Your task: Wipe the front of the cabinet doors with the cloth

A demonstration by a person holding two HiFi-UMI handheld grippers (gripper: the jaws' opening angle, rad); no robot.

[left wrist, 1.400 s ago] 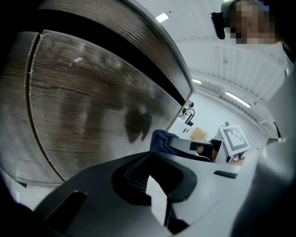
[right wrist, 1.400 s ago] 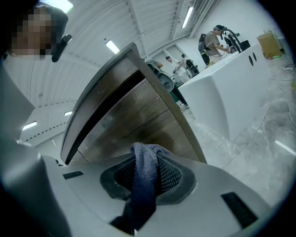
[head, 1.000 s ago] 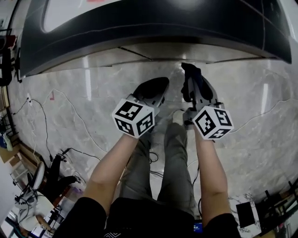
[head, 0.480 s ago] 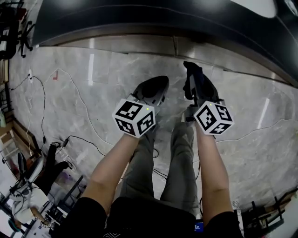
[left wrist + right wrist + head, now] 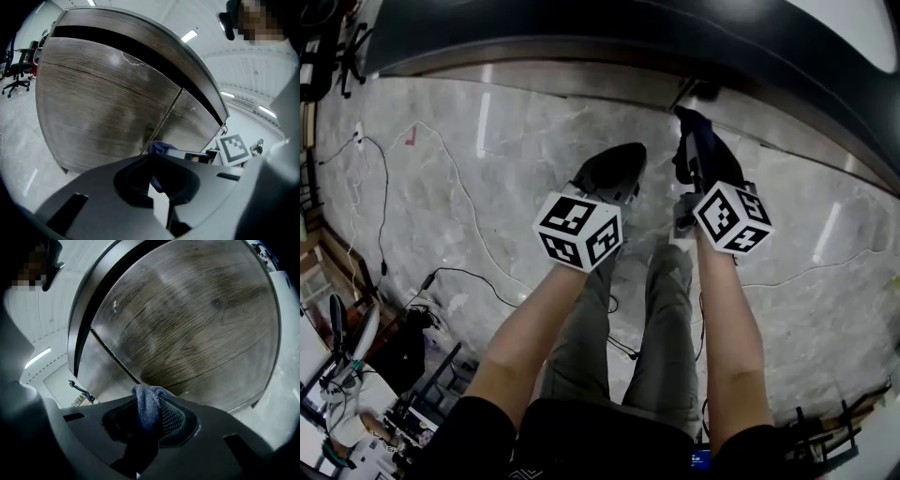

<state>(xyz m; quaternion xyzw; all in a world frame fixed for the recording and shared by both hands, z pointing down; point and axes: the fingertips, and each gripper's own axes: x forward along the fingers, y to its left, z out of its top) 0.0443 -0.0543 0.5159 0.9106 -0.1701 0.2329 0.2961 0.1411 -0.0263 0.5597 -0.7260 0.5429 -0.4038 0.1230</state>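
Observation:
The cabinet doors (image 5: 103,103) are brown wood grain under a dark top, with a seam (image 5: 165,117) between two of them. In the head view the cabinet front (image 5: 534,71) is a thin band at the top. My right gripper (image 5: 694,142) is shut on a dark blue cloth (image 5: 147,406), whose bunched end pokes out between the fingers toward the door (image 5: 197,324), close to it but apart. The cloth (image 5: 684,159) hangs just short of the cabinet's foot. My left gripper (image 5: 617,164) is beside it, lower, shut and holding nothing. From the left gripper view (image 5: 158,180) the cloth (image 5: 161,147) shows ahead.
Grey marble floor (image 5: 487,169) runs up to the cabinet. Thin cables (image 5: 441,272) trail across it at left, with equipment clutter (image 5: 356,375) at lower left. An office chair (image 5: 16,70) stands left of the cabinet. The person's legs (image 5: 628,328) are below the grippers.
The view has swung so the cabinet edge now slants down to the right. My right gripper with the cloth has come closer to the cabinet's foot; the left has shifted slightly right.

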